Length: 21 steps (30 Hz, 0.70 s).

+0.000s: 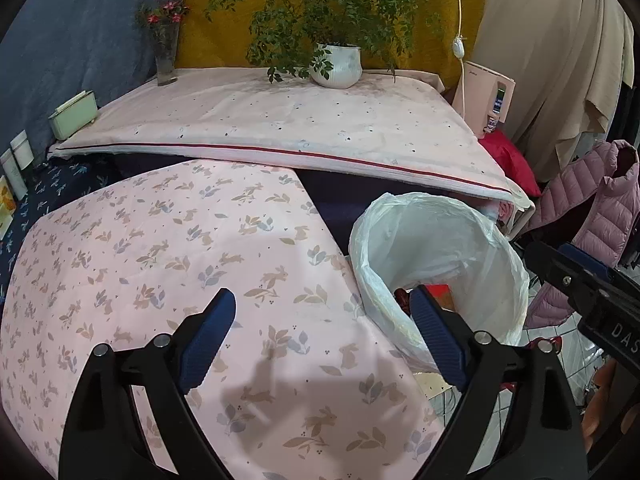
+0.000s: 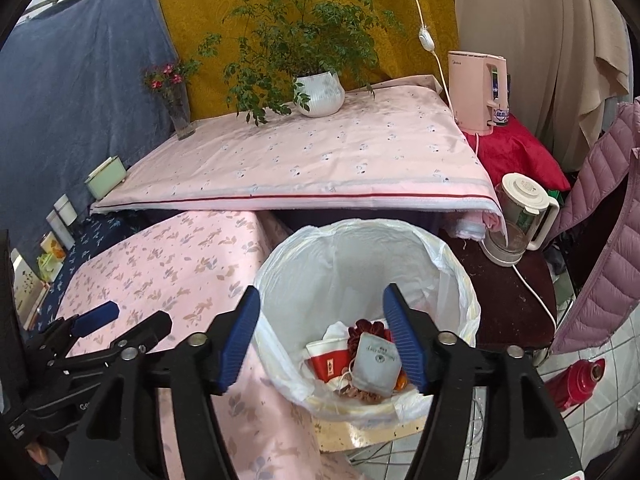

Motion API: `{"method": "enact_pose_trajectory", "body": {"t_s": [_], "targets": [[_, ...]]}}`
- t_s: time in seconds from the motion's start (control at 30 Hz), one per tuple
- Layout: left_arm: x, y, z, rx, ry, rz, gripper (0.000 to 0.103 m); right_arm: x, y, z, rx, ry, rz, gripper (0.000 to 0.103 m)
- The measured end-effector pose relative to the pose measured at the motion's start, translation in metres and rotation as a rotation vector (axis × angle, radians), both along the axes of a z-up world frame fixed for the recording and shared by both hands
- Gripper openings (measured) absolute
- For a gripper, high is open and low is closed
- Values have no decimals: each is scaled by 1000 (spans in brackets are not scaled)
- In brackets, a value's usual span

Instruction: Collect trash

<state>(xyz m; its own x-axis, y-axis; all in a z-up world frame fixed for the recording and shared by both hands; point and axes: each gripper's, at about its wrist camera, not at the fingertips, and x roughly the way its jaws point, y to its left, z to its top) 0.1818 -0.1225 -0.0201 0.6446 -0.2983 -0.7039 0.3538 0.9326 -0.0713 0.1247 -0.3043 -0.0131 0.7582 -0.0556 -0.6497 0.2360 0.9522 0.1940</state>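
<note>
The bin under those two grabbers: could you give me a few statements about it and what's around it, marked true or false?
1. The bin has a white plastic liner. True.
2. The bin is empty. False: a red-and-white cup, a grey packet and other scraps lie in it.
3. The right gripper grips the packet. False: its jaws are open above the bin, holding nothing.
4. The left gripper is open and empty. True.
5. A potted plant stands on the far table. True.
6. The kettle stands left of the bin. False: it stands to the right.
</note>
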Motion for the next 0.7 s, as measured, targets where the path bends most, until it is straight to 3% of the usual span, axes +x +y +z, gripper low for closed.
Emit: {"method": "enact_pose_trajectory", "body": {"t_s": [0.23,0.4,0.5,0.7], "targets": [[-13,14,-8,3,5,31,90,-16,13,-8,-57,20,-12,83],[-22,20,-11,22,-2,53,93,-24,17,-12,-62,29,-14,86],[-29,22,-12,28,-9,61,94,-29,20,-17,-73,48,-10,97],[-37,23,-21,40,12,60,94,-37,28,-27,-103,61,-3,97]]}}
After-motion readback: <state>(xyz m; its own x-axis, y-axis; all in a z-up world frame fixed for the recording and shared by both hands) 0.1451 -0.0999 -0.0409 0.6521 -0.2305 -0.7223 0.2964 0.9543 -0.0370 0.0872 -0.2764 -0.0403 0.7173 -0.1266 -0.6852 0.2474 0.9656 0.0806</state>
